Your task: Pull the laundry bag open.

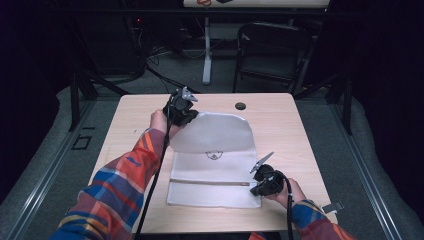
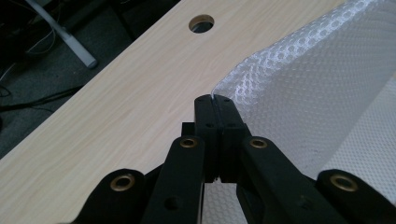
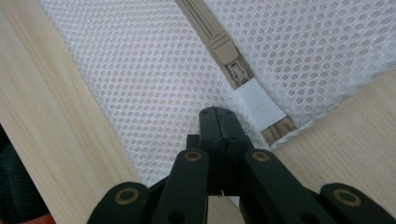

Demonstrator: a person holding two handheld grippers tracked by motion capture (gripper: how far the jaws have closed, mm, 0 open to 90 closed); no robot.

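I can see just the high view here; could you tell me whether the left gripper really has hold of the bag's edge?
Observer: Yes. The left gripper is shut on the rim of the mesh bag, with the edge pinched between its jaws.
Operator: Thank you. And does the right gripper hold the zipper pull?
Observer: No. The right gripper is shut on the mesh just beside the zipper; the pull lies free ahead of it.
Operator: Is the zipper closed at that end?
Observer: The slider sits close to the white tab at the zipper's end.
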